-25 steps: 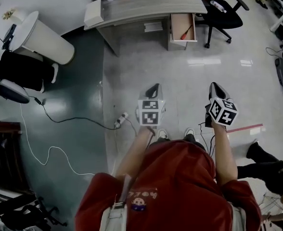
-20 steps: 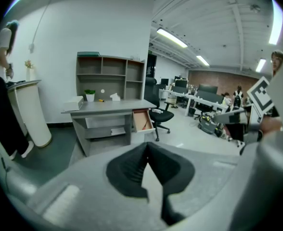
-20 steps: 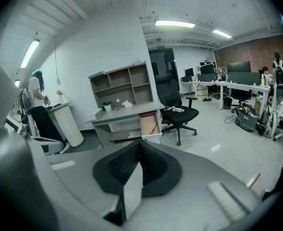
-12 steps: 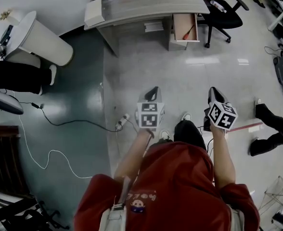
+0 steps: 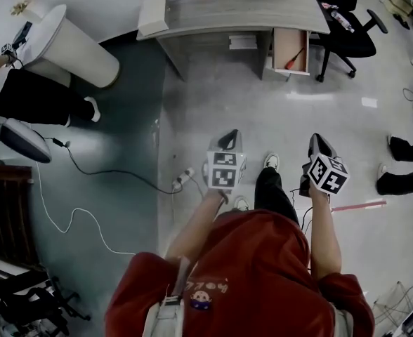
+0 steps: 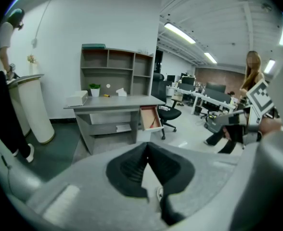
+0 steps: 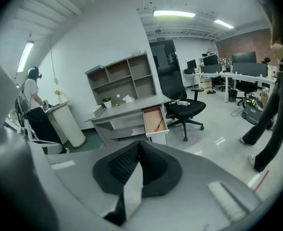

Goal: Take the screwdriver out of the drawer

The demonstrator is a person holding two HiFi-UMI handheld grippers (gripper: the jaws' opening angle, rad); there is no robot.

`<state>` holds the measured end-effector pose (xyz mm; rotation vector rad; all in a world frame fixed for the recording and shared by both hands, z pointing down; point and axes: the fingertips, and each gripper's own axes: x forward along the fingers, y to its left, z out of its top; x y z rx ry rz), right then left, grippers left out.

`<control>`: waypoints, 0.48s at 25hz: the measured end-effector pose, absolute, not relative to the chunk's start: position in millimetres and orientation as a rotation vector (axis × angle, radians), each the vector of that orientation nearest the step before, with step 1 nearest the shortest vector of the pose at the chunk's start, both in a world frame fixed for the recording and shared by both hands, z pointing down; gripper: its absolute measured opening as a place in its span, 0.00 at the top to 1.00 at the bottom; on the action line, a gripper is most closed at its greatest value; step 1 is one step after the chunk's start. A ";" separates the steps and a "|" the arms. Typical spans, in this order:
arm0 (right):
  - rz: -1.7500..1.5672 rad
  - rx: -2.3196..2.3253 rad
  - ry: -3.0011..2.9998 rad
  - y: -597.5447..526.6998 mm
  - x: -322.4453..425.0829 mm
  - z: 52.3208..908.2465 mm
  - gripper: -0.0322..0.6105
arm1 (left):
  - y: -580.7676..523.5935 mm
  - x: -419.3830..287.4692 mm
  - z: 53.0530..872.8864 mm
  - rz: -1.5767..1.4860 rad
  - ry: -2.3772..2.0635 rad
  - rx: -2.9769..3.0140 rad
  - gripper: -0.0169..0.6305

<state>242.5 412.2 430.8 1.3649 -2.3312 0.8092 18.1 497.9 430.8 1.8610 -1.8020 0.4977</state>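
The left gripper (image 5: 227, 137) and right gripper (image 5: 317, 141) had their jaws together, empty, well short of the far desk (image 5: 241, 12). A red-handled screwdriver (image 5: 294, 58) lay in the desk's open drawer (image 5: 284, 42).

Head view steeply down; both gripper views toward the distant desk (image 5: 241, 11); drawer (image 5: 285, 44) in all three.

The screwdriver (image 5: 295, 57) in the drawer (image 5: 284, 44) — tip too small to tell.
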 end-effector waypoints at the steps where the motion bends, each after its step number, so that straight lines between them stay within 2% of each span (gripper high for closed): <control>1: 0.816 1.359 -2.333 402.0 239.3 431.7 0.95 | 489.4 14.9 430.7 0.503 -1.804 1.854 0.98; 12: 0.857 1.298 -2.351 272.0 226.9 425.5 0.95 | 368.1 9.5 416.0 0.552 -1.829 1.803 0.98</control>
